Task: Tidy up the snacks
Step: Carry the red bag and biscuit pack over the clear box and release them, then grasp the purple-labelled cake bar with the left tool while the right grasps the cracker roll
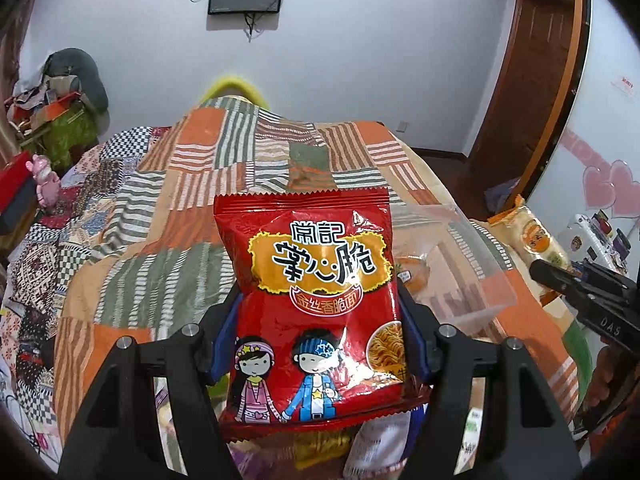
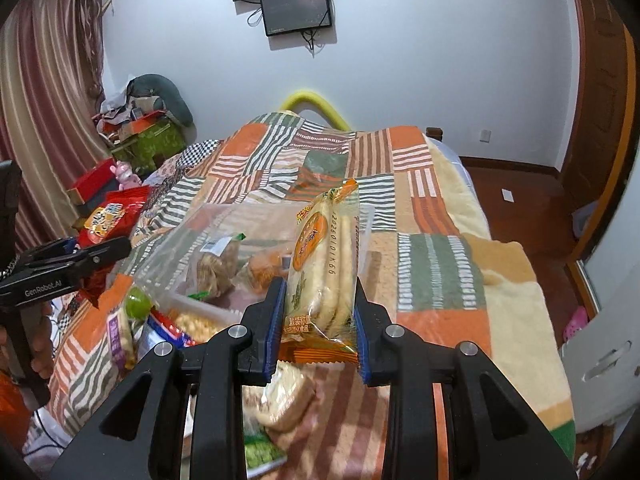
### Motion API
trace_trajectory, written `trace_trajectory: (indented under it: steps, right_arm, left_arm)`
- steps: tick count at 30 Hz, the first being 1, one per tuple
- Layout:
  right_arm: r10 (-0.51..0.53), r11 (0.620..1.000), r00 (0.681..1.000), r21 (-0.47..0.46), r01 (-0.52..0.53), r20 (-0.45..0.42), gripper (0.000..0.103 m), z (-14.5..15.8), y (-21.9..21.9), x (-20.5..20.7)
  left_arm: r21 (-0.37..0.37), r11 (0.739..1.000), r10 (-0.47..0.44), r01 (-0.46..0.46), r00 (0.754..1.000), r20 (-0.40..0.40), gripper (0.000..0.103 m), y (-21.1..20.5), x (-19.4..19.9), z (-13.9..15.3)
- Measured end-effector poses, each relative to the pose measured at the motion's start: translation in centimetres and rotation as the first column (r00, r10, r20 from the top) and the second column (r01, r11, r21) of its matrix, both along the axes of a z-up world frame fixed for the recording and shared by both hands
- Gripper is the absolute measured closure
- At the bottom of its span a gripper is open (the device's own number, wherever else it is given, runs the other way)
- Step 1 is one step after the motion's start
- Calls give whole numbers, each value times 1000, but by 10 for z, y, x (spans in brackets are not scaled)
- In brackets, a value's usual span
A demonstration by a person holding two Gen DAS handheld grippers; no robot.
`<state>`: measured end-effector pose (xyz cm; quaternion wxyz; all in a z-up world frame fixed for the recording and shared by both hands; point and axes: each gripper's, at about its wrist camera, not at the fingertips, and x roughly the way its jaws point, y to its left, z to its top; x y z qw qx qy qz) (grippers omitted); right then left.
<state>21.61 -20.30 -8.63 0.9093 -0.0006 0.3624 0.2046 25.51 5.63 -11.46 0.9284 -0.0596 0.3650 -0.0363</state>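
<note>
We see the bed (image 2: 440, 216) with its striped quilt. Only our right view shows inside the clear box (image 2: 256, 240). Our left hand-held gripper (image 1: 320, 344) squeezes the red noodle bag (image 1: 312, 280). Our right hand-held gripper (image 2: 320, 328) squeezes the cracker pack (image 2: 324, 264) above the bed.

The far half of the patchwork quilt (image 2: 404, 168) is left bare, so open room is offered beyond the clear plastic bin (image 2: 224, 248). The near left is crowded by loose snack packets (image 2: 120, 332), and the bin's raised walls must be cleared from above.
</note>
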Motion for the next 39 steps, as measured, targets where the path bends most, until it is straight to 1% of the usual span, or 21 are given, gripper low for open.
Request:
trace_trajectory:
  steps: [8, 12, 16, 20, 26, 28, 33, 39]
  right_arm:
    - [13, 1000, 999, -13, -14, -33, 76, -13, 15, 23]
    - [23, 999, 999, -31, -24, -49, 76, -18, 22, 31]
    - [29, 998, 997, -53, -32, -69, 76, -24, 27, 38]
    - [36, 997, 995, -70, -42, -88, 76, -31, 31, 42]
    - [40, 994, 994, -93, -50, -102, 75, -36, 35, 44]
    - [44, 994, 993, -93, -54, -108, 73, -36, 35, 44]
    - [49, 993, 992, -99, -60, -112, 72, -35, 35, 43]
    - [53, 995, 995, -85, -60, -84, 62, -21, 28, 30]
  left_arm:
    - [-7, 999, -46, 46, 998, -36, 36, -17, 39, -15]
    - [15, 998, -60, 61, 997, -55, 36, -28, 59, -22]
    - [14, 997, -72, 74, 994, -86, 36, -34, 77, -32]
    - [34, 995, -86, 90, 990, -112, 36, -42, 87, -41]
    - [64, 993, -89, 100, 985, -148, 35, -51, 93, -51]
    - [66, 992, -91, 103, 981, -169, 30, -53, 94, -53]
    - [63, 993, -91, 101, 986, -140, 29, -51, 84, -42]
    - [63, 994, -90, 94, 994, -62, 23, -43, 57, -14]
